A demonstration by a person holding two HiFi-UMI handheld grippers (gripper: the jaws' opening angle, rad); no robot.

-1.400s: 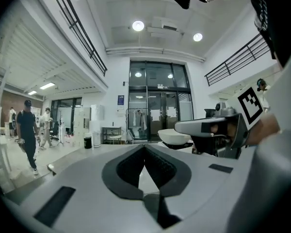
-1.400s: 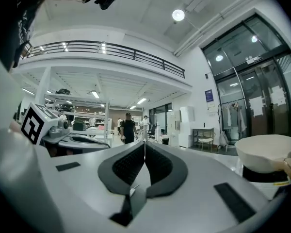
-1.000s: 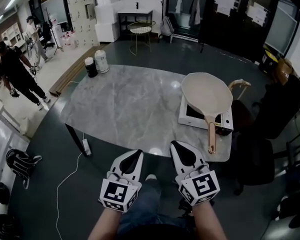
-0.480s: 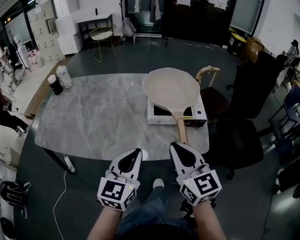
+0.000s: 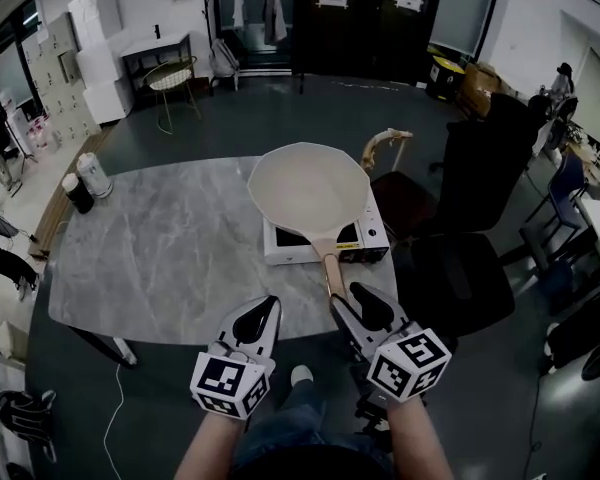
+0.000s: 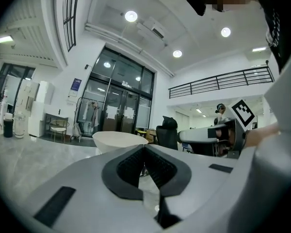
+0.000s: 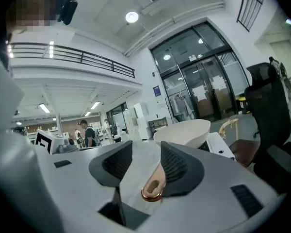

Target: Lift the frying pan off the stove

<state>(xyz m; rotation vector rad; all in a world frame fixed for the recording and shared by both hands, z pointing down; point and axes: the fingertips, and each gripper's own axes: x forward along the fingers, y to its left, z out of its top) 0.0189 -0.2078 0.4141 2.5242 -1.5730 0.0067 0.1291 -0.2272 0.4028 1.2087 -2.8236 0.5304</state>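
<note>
The frying pan (image 5: pixel 308 188) sat on the white stove (image 5: pixel 365 236), which stood on the grey marble tabletop (image 5: pixel 160 258) near its right edge. The pan's wooden handle (image 5: pixel 332 268) pointed toward the near edge of the tabletop and reached out past the stove.

We held the right hand-held gripper (image 5: pixel 348 303) at the near edge, level with the handle. Its jaws were opening. In the right gripper view the ringed end of the handle (image 7: pixel 153 189) lay between the two pads, close against the right-side pad (image 7: pixel 177 163) and clear of the other. The pads did not clamp it, so the pan was not yet gripped.

We held the left hand-held gripper (image 5: pixel 263 313) beside the right one, just off the near edge. Its jaws were clenched together with nothing between them.

A white container (image 5: pixel 92 173) and a dark one (image 5: pixel 77 193) stood together at the far left corner of the tabletop.
</note>
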